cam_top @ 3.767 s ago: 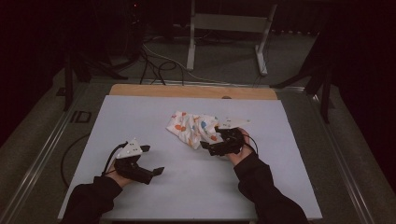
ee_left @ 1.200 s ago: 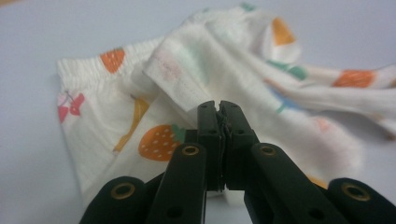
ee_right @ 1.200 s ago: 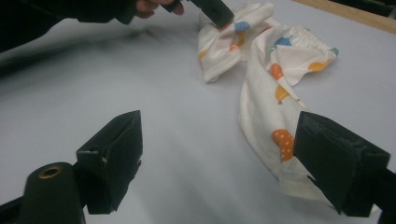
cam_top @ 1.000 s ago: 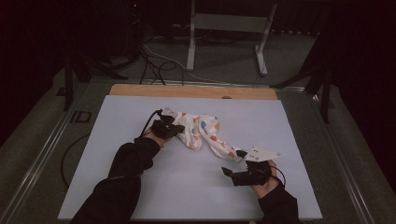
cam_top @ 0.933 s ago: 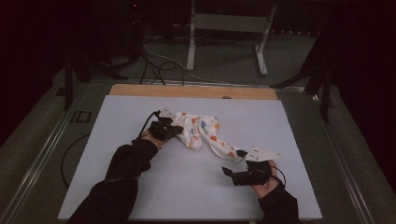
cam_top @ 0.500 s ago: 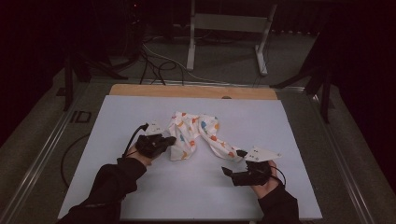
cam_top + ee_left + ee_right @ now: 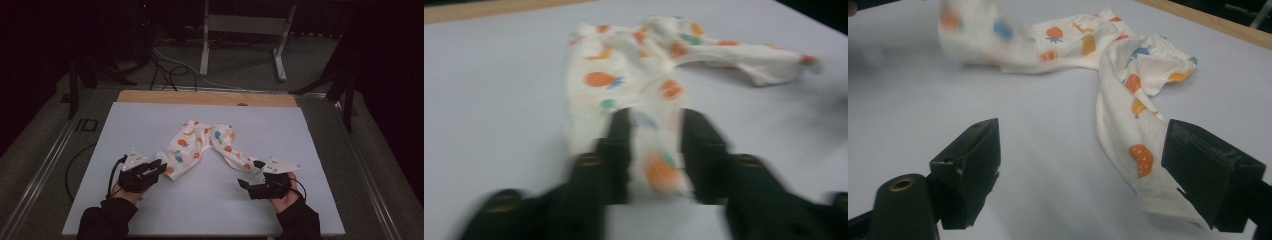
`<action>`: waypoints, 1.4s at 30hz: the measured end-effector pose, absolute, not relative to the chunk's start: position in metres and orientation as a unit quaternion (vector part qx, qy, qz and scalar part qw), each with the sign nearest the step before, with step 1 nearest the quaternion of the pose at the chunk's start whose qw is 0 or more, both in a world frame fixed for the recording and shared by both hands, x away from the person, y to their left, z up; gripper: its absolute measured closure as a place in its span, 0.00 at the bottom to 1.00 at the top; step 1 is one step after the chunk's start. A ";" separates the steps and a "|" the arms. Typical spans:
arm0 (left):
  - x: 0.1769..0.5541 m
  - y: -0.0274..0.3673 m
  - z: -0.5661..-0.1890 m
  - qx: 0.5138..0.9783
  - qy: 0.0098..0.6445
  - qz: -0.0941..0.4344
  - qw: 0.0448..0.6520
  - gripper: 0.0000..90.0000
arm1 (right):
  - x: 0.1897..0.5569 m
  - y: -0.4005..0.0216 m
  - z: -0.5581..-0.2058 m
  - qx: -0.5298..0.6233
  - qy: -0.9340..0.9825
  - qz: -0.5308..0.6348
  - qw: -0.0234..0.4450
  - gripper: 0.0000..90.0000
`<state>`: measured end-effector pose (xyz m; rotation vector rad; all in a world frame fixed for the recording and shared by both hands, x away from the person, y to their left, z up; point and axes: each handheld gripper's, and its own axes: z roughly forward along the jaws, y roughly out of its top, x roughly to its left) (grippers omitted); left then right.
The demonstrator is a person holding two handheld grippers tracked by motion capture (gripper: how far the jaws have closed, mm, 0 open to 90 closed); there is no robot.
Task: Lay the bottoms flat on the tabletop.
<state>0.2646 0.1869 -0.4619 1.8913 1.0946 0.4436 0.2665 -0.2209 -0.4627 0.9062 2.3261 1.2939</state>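
On the white table [image 7: 150, 125], the patterned baby trousers [image 7: 200, 145] now lie spread. The left gripper [image 7: 150, 170] has drawn one leg nearer; its jaws, just opening, straddle the hem. The right gripper [image 7: 250, 175] stands wide open, unmoved.

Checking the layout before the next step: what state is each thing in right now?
Baby trousers: spread flat on the table, legs splayed apart.
Left gripper: jaws just opening, one leg's cuff lying between them.
Right gripper: jaws open, other leg's cuff by one jaw.
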 end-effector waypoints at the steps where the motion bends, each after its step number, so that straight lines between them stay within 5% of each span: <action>1: 0.265 0.190 -0.463 0.763 0.435 0.173 0.445 0.59 | 0.267 -0.221 -0.463 0.317 0.817 0.453 0.165 0.18; 6: 0.266 0.195 -0.471 0.791 0.403 0.146 0.436 0.22 | 0.267 -0.220 -0.463 0.316 0.819 0.451 0.165 0.18; 11: 0.267 0.183 -0.478 0.830 0.357 0.111 0.415 0.18 | 0.267 -0.220 -0.464 0.316 0.819 0.450 0.164 0.18; 21: 0.264 0.139 -0.487 0.885 0.239 0.111 0.384 0.59 | 0.266 -0.220 -0.464 0.315 0.819 0.451 0.162 0.18; 32: 0.298 0.130 -0.512 0.900 0.264 0.117 0.327 0.60 | 0.266 -0.220 -0.464 0.313 0.819 0.455 0.158 0.18; 34: 0.301 0.134 -0.515 0.898 0.268 0.122 0.328 0.66 | 0.266 -0.221 -0.463 0.316 0.818 0.455 0.157 0.18; 38: 0.302 0.135 -0.512 0.900 0.265 0.125 0.323 0.95 | 0.266 -0.221 -0.463 0.315 0.818 0.455 0.158 0.18; 42: 0.299 0.131 -0.506 0.900 0.249 0.120 0.336 0.97 | 0.266 -0.220 -0.463 0.314 0.819 0.453 0.158 0.18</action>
